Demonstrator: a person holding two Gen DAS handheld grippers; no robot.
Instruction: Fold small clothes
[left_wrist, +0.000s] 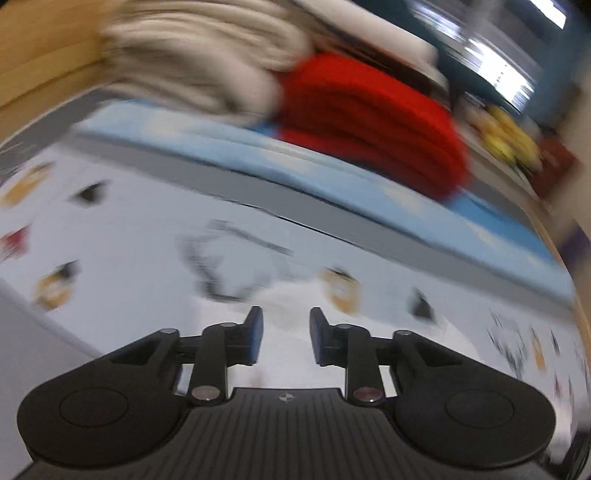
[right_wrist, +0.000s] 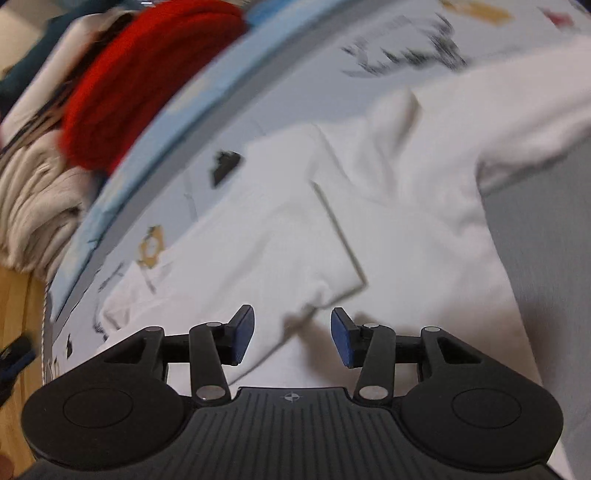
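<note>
A small white garment (right_wrist: 369, 206) lies spread on a pale printed mat (right_wrist: 295, 92) in the right wrist view, with a folded flap and a hem corner near the fingers. My right gripper (right_wrist: 291, 334) hovers just above that corner, open, nothing pressed between its blue pads (right_wrist: 242, 334). In the left wrist view my left gripper (left_wrist: 286, 338) is open with a narrow gap over the printed mat (left_wrist: 147, 240) and a patch of white cloth (left_wrist: 291, 299); nothing is between its jaws. Both views are motion-blurred.
A pile of folded clothes sits beyond the mat: a red knit (left_wrist: 369, 122) and beige cloth (left_wrist: 192, 62) on a light blue pad (left_wrist: 332, 177); the red knit (right_wrist: 147, 81) also shows at upper left in the right wrist view. Wooden surface (right_wrist: 22, 314) lies at the left.
</note>
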